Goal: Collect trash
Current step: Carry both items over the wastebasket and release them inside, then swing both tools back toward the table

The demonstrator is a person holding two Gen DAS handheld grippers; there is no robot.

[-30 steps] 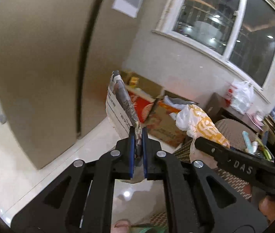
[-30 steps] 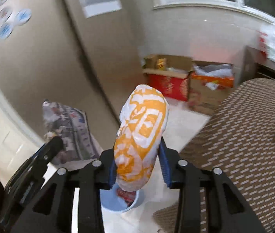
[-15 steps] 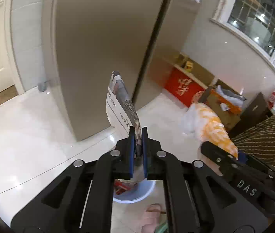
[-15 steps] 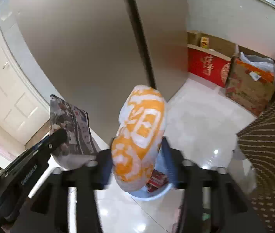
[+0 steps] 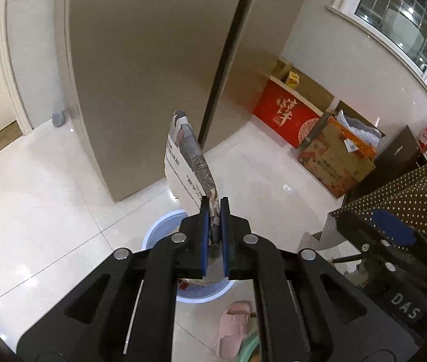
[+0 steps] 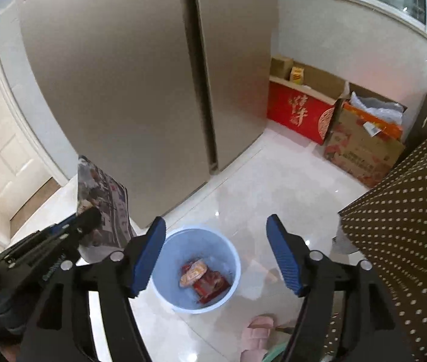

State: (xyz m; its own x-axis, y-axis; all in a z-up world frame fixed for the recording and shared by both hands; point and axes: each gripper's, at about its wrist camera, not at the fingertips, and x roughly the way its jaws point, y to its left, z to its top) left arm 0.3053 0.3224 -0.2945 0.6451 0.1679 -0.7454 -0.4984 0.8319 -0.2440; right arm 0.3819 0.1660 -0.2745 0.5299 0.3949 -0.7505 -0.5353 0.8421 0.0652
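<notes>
My left gripper (image 5: 213, 211) is shut on a folded printed paper (image 5: 191, 163) and holds it upright above the light blue bin (image 5: 156, 235). The paper (image 6: 102, 199) and left gripper (image 6: 86, 217) also show at the left of the right wrist view. My right gripper (image 6: 216, 235) is open and empty above the bin (image 6: 195, 268). An orange-and-white bag (image 6: 194, 271) lies in the bin on red wrappers (image 6: 210, 285).
A tall beige fridge (image 6: 141, 84) stands behind the bin. Red and brown cardboard boxes (image 6: 334, 129) sit along the wall. A dotted brown tablecloth (image 6: 409, 235) hangs at right. A pink slipper (image 6: 258, 331) lies on the white tile floor.
My right gripper has opened and the orange-and-white bag has dropped into the bin. Both grippers have tilted down over the bin. The left still holds the paper.
</notes>
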